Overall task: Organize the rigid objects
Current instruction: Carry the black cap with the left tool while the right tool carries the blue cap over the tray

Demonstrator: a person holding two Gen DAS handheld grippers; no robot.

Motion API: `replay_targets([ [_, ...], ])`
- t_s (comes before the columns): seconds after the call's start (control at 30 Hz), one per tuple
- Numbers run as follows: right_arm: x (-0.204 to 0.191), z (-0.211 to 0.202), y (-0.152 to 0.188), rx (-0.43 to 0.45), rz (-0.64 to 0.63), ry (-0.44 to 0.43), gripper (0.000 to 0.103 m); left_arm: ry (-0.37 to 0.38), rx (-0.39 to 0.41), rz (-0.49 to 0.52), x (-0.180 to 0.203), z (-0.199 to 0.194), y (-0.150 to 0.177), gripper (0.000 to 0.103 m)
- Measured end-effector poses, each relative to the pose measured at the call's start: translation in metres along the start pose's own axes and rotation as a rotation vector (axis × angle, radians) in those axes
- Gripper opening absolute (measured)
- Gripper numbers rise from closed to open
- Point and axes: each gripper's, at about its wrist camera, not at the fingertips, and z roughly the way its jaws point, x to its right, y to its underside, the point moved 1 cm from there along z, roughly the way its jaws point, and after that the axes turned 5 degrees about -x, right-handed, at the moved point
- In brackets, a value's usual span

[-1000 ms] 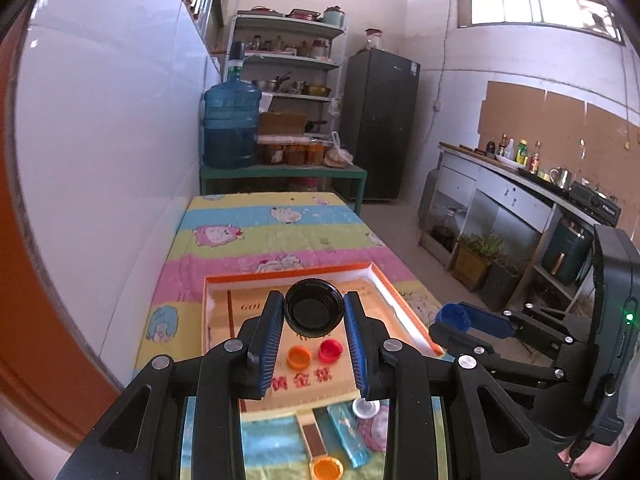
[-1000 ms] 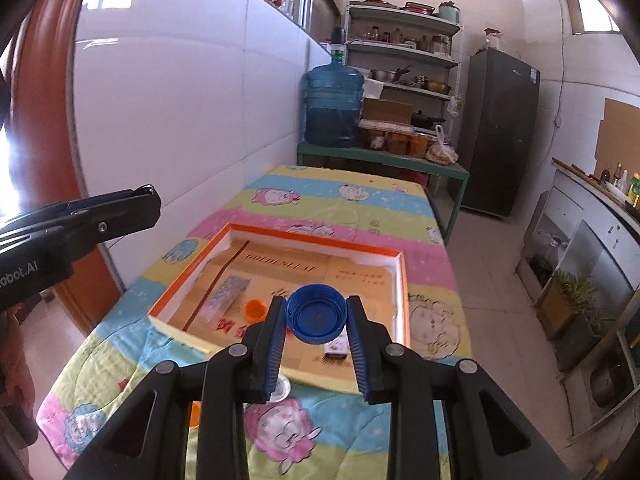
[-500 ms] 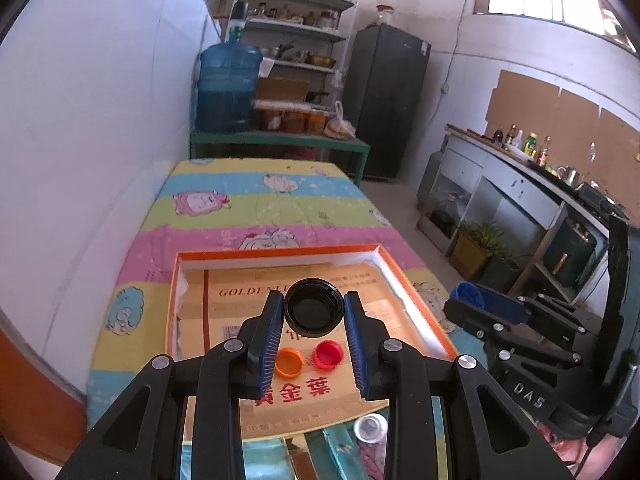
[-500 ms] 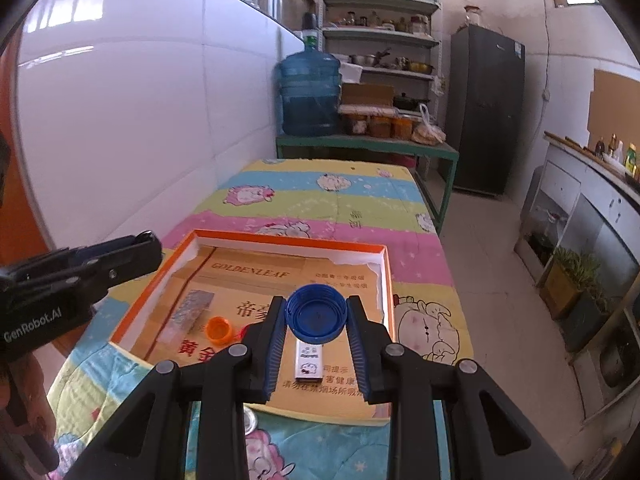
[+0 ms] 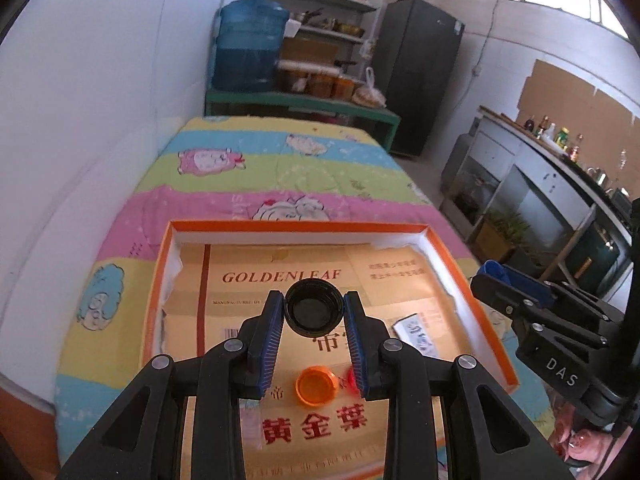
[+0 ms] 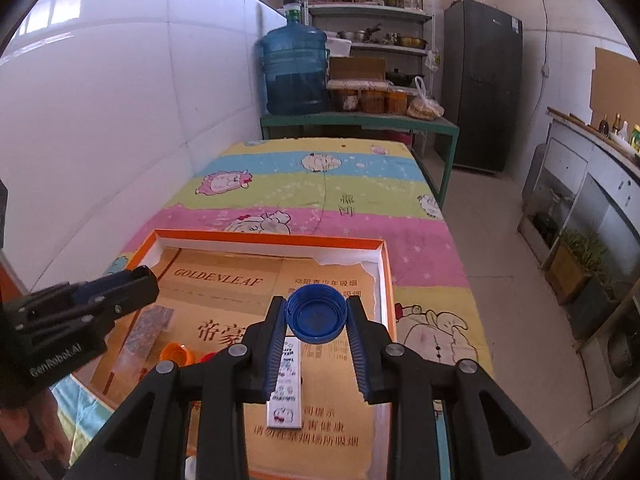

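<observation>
My left gripper (image 5: 314, 314) is shut on a black bottle cap (image 5: 313, 312) and holds it above the orange-rimmed cardboard tray (image 5: 280, 226). My right gripper (image 6: 316, 318) is shut on a blue bottle cap (image 6: 316, 317) above the right part of the same tray (image 6: 268, 238). In the tray lie an orange cap (image 5: 315, 385), a red cap (image 5: 351, 378) partly hidden by my left finger, and a white printed strip (image 6: 286, 394). The right gripper shows at the right of the left wrist view (image 5: 516, 288); the left gripper shows at the left of the right wrist view (image 6: 100, 304).
The tray sits on a table with a striped cartoon cloth (image 6: 320, 184) along a white tiled wall. A foil-like strip (image 6: 146, 330) lies in the tray's left part. A blue water jug (image 6: 296, 72), shelves and a dark fridge (image 6: 482, 88) stand beyond the table's far end.
Both grippers have moved forward over the tray, each still holding its cap. The tray and its contents now lie closer beneath them.
</observation>
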Motion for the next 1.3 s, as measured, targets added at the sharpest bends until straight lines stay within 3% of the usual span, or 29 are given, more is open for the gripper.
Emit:
replay_targets([
  [0.57,0.019,0.048,0.018,-0.072,0.049,-0.025,0.03,-0.056,-0.066,-0.012,-0.001,0.049,0.011,0.031],
  [1.3,0.017,0.065,0.029,-0.132,0.009,0.0,0.03,-0.085,-0.111,-0.007,-0.003,0.064,0.014,0.031],
])
